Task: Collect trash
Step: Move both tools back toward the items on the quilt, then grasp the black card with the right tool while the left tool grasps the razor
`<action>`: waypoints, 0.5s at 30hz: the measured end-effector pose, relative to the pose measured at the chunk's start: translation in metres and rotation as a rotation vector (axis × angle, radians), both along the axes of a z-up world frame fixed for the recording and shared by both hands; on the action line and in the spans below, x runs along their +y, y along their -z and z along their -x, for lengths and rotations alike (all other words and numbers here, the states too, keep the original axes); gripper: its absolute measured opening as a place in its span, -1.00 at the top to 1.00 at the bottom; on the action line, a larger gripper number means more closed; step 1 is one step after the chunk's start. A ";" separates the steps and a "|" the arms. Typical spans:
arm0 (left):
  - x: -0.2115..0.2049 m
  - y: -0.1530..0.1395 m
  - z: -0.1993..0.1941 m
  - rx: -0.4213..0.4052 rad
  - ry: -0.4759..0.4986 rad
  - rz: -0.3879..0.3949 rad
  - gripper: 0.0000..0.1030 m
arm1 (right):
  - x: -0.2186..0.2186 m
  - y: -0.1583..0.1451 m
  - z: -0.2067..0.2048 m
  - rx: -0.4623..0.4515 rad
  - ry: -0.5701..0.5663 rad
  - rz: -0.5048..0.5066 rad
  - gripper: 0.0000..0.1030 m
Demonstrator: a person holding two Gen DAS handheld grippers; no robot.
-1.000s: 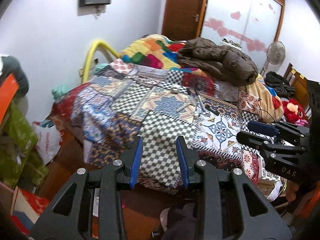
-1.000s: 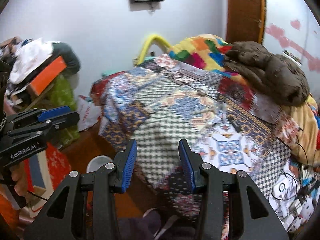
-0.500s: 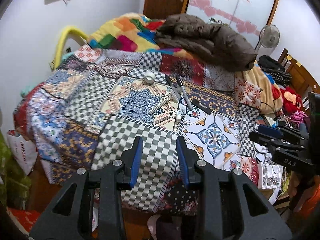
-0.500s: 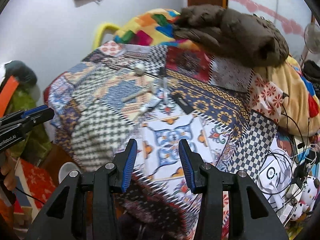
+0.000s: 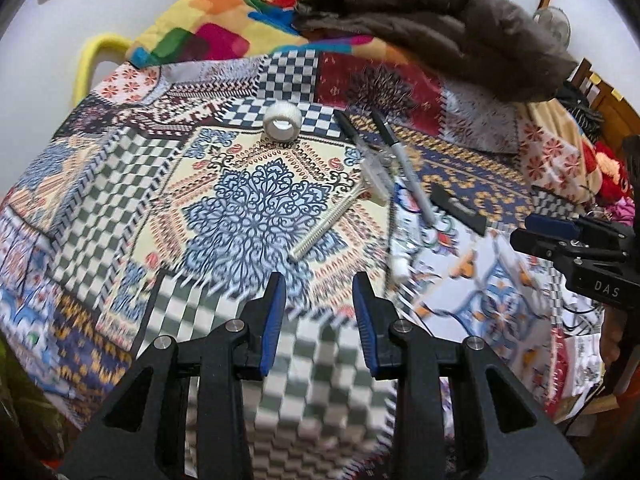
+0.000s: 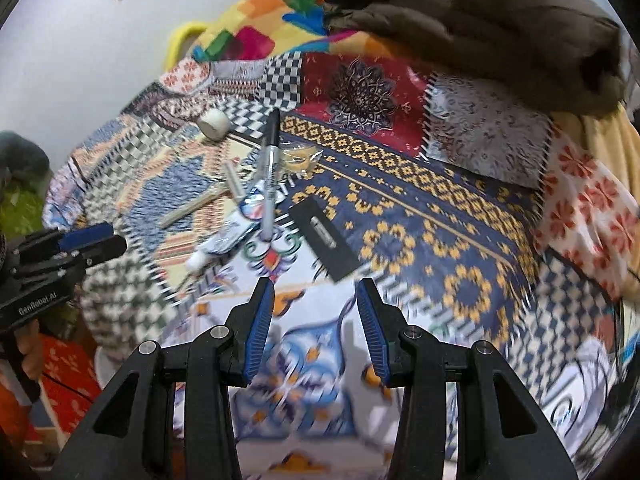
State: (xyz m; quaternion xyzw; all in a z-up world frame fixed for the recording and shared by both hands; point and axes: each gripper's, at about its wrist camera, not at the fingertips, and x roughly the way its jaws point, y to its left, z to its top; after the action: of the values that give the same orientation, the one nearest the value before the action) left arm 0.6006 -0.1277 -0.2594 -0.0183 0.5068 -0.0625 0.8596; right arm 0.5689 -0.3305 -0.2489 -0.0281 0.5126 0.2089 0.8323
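On the patchwork bedspread (image 5: 248,216), at about 1 o'clock from the left gripper (image 5: 319,300), lies a small cluster of loose items; a white tube (image 5: 402,240) with its cap toward the bed's near edge, a threaded metal rod (image 5: 328,222) lying slantwise just beside it, a grey marker (image 5: 404,168) crossing over the tube's far end, a crumpled clear wrapper (image 6: 298,156) by the marker, and a flat black card (image 6: 324,236) at the cluster's 3 o'clock side; a white tape roll (image 5: 282,122) sits apart at 12 o'clock; seen from the right gripper (image 6: 315,316), the cluster lies at 11 o'clock and the black card almost straight ahead at 12 o'clock; both pairs of fingers stand well apart with nothing between them, above the bedspread and touching none of the items; a brown padded jacket (image 5: 432,24) is heaped at the bed's far end, over a bright multicoloured blanket (image 5: 216,32).
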 end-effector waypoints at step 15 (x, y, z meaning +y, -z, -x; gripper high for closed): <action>-0.015 0.035 -0.061 0.010 0.141 -0.002 0.36 | 0.031 0.034 -0.035 -0.069 -0.158 0.128 0.23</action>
State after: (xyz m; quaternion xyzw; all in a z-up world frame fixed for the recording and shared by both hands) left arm 0.6614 -0.1426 -0.2943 0.0177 0.5110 -0.1223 0.8507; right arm 0.6039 -0.2995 -0.2831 -0.1285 0.4921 0.2397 0.8270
